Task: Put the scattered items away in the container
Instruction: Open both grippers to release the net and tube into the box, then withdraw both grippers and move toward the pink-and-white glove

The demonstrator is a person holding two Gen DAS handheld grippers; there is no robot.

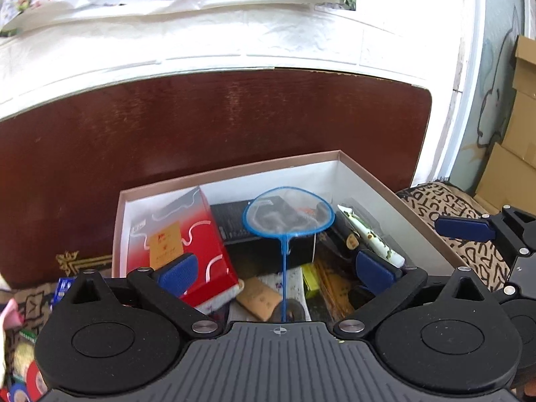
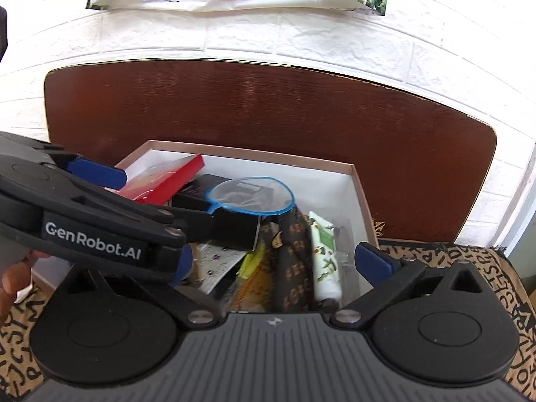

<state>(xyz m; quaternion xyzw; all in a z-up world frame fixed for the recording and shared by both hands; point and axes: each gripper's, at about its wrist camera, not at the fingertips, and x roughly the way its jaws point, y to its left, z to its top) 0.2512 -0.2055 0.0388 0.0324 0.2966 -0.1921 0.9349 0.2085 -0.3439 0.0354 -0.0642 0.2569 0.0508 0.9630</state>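
Claws come first: the left claw [image 1: 274, 269] is spread wide over the box [image 1: 365, 174], and nothing sits between its blue pads; the little blue net [image 1: 288, 216] lies in the box right in front of it; the net's round hoop is at the far end, and its thin handle runs straight back toward the left claw, so the long way of the net points at that claw; the right claw [image 2: 274, 261] is spread wide too and holds nothing; it hangs over the near right part of the box, beside a white tube [image 2: 325, 258]; the left claw is nearer to the net; a red box [image 1: 187, 231] leans in the left side of the box; more small things lie on the patterned cloth [image 1: 20, 301] to the left, still outside; I think one of those gets picked up next.
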